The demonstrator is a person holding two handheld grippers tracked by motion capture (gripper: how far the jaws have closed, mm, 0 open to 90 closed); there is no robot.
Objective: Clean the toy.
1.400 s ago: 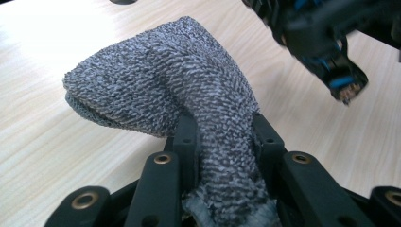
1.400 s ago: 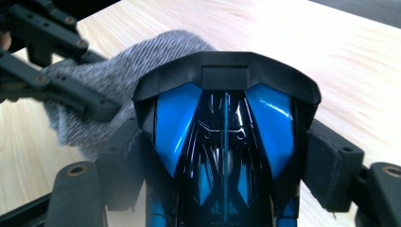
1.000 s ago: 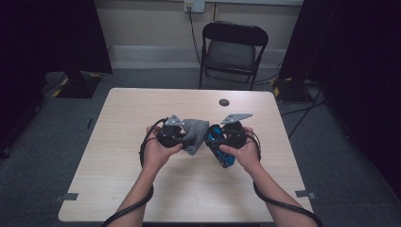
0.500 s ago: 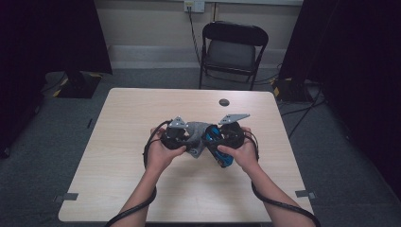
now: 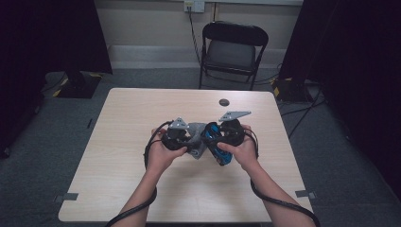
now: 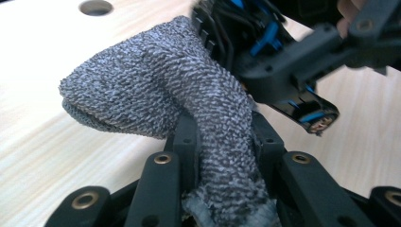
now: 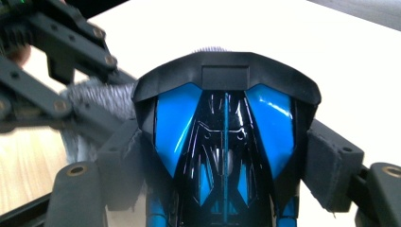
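Here, grey sock [image 6: 156, 90] seemingly sheathing toy car's [image 7: 224, 142] nose

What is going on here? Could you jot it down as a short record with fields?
Setting: wooden table, folding chair behind it
Left tongs: shut on a grey knitted cloth
Right tongs: clamped on a blue and black toy car
Contact: cloth lies against the car
Also on table: small dark round hole
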